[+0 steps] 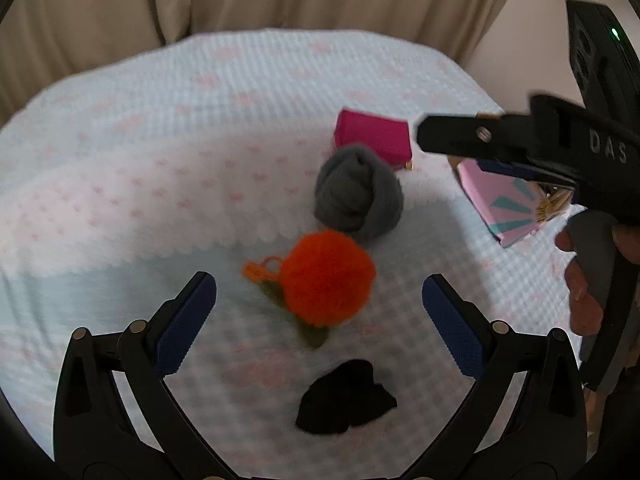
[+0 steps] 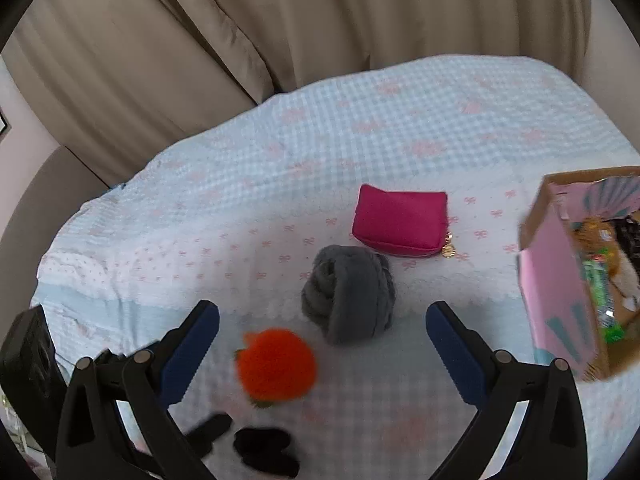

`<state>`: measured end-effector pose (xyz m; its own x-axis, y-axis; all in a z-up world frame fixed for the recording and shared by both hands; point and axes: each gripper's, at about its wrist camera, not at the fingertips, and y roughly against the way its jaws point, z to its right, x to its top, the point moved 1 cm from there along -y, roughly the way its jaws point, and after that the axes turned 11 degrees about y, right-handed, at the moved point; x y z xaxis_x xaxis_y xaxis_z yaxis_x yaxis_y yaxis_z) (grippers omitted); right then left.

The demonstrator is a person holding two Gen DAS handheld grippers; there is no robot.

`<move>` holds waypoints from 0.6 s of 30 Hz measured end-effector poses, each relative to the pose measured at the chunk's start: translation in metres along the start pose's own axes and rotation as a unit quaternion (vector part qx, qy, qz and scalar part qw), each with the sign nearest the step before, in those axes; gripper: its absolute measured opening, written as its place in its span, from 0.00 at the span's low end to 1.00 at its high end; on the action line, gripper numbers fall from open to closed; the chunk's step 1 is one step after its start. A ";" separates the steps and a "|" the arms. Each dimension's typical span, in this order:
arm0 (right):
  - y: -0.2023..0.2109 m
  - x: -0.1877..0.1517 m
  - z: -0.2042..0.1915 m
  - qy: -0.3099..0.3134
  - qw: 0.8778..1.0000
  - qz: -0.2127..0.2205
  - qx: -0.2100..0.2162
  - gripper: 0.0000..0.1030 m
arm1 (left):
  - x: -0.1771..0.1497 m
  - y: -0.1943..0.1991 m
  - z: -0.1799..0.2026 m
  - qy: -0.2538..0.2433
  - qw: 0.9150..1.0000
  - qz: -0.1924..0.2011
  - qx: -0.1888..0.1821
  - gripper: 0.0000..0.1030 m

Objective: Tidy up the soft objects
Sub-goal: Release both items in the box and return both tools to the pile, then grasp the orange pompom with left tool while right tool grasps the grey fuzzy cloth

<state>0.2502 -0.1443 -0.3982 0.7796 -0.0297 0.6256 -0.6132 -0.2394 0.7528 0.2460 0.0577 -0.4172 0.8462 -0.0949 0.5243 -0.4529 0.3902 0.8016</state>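
An orange pompom (image 1: 326, 278) with a clasp lies on the checked cloth, between and just beyond my open left gripper (image 1: 318, 322). A grey knotted soft ball (image 1: 358, 192) sits behind it, a pink pouch (image 1: 374, 138) further back, and a black soft piece (image 1: 346, 398) nearest me. In the right wrist view my right gripper (image 2: 322, 350) is open and empty above the pompom (image 2: 276, 364) and grey ball (image 2: 348, 298); the pouch (image 2: 400, 220) and black piece (image 2: 266, 450) also show. The right gripper (image 1: 424, 134) reaches in from the right in the left wrist view.
A pink cardboard box (image 2: 560, 280) holding several items stands at the right, also seen in the left wrist view (image 1: 504, 200). The table (image 2: 360, 120) wears a light blue checked cloth. Beige curtains (image 2: 280, 20) hang behind its far edge.
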 end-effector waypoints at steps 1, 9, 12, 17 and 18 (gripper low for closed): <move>-0.011 0.000 0.003 0.000 1.000 -0.005 0.003 1.00 | -0.001 -0.005 -0.001 0.002 1.000 -0.001 -0.001 0.99; -0.073 0.000 0.010 0.022 0.999 -0.043 0.011 0.93 | -0.006 -0.059 -0.002 -0.007 1.000 -0.020 0.005 0.89; -0.095 -0.001 0.017 0.021 0.997 -0.065 0.017 0.83 | -0.006 -0.072 -0.003 -0.008 1.000 -0.025 0.006 0.83; -0.115 -0.005 0.021 0.019 0.996 -0.081 0.027 0.74 | -0.005 -0.085 -0.002 -0.012 0.999 -0.037 0.014 0.60; -0.117 -0.005 0.021 0.020 0.996 -0.082 0.027 0.74 | -0.005 -0.085 -0.002 -0.015 0.999 -0.036 0.014 0.55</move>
<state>0.3208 -0.1366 -0.4933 0.8620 0.0524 0.5043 -0.4702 -0.2894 0.8338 0.2807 0.0267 -0.4881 0.8681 -0.1498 0.4733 -0.3995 0.3551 0.8452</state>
